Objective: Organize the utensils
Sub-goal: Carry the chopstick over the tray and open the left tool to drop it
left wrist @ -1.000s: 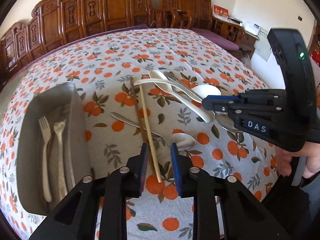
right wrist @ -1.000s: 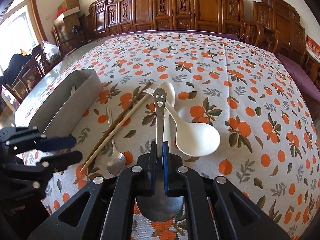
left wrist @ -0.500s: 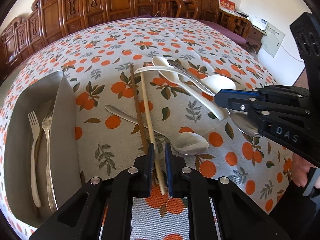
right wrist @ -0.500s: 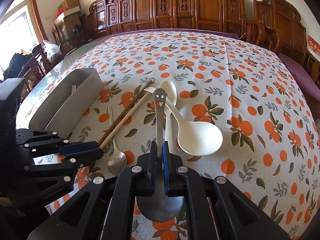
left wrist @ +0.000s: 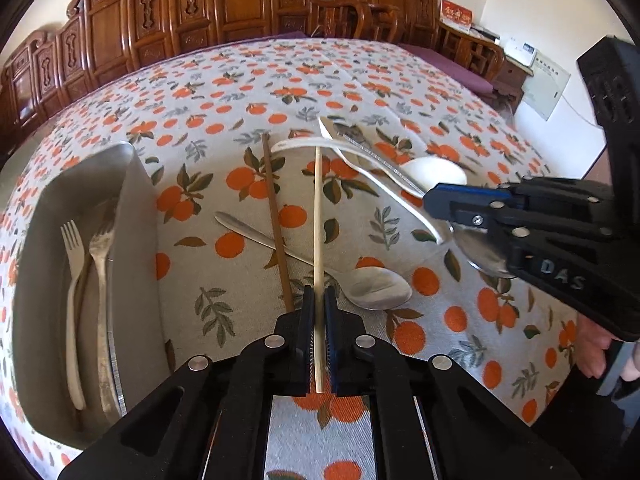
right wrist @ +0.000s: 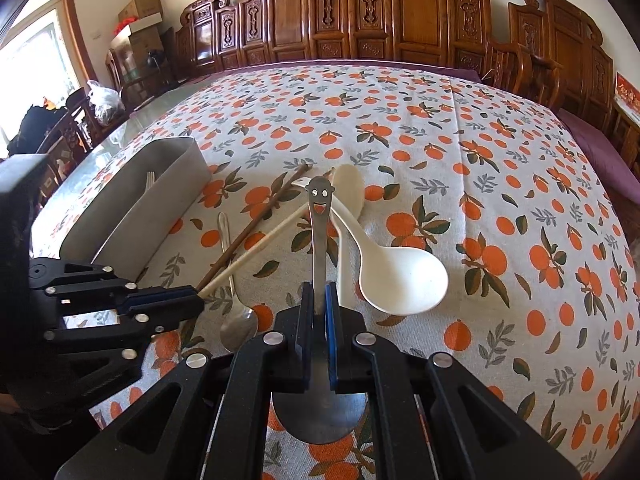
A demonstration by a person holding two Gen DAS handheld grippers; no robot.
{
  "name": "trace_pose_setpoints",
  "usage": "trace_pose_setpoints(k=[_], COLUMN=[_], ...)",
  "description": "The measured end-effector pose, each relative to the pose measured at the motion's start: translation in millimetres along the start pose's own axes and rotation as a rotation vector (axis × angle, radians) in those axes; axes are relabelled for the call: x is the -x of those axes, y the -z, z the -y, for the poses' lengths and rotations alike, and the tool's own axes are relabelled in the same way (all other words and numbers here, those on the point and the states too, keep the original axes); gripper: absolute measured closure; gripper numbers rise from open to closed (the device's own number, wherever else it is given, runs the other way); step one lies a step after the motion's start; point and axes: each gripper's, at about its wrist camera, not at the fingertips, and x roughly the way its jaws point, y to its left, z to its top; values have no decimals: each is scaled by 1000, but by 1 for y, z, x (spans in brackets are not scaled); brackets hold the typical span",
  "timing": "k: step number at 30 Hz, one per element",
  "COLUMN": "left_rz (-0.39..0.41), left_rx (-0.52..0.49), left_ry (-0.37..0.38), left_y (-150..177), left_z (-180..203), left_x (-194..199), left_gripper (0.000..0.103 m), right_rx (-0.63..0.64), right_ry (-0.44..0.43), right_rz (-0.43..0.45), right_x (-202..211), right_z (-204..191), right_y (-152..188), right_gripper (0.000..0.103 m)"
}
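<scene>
My left gripper (left wrist: 319, 300) is shut on the near end of a pale wooden chopstick (left wrist: 317, 216), which also shows in the right wrist view (right wrist: 256, 252). A dark brown chopstick (left wrist: 275, 224) lies beside it, crossing a metal spoon (left wrist: 372, 290). My right gripper (right wrist: 320, 304) is shut on a metal spoon with a smiley-face handle (right wrist: 319, 216), its bowl under the gripper. Two white plastic spoons (right wrist: 400, 276) lie next to it. A grey metal tray (left wrist: 136, 216) at the left holds two forks (left wrist: 86, 280).
The table wears an orange-print cloth (right wrist: 520, 184). Carved wooden chairs (right wrist: 420, 28) line the far side. Cardboard boxes (right wrist: 140, 20) and bags stand at the far left. The right gripper's body (left wrist: 560, 240) crosses the left wrist view.
My left gripper has shut on the pale chopstick, which has swung apart from the dark one and lifted. My right gripper stays shut on the smiley spoon.
</scene>
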Motion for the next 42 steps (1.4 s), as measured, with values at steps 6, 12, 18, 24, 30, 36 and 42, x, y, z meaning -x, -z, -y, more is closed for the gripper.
trace_pose_setpoints(k=[6,12,18,24,30,36,42], left_rz=[15,65,97,115,134,145,132], left_rx=[12,37,61,86,104,137,168], left_ry=[11,15,2,-12,-37,-55,-84], left_y=[2,0,0,1,2,6,15], left_z=[-8,-23,-37,-52,-68,-89,-109], left_x=[20,48,62,71,81,92,94], left_gripper=[99,99,99,99,99,99,99], right_rx=[3,10,18,26,38,53,61], right_ry=[-2,-6,-11,-20,-37,-56,-64], right_rz=[3,4,5,8,18,30,27], right_x=[1,0,-1,-1,1,4,3], right_z=[-2,-8,-14,-21,-30,-39,-45], right_y=[-1,-3,-3,-4,-6,-8,-8], right_gripper=[96,96,96,96,96,96,96])
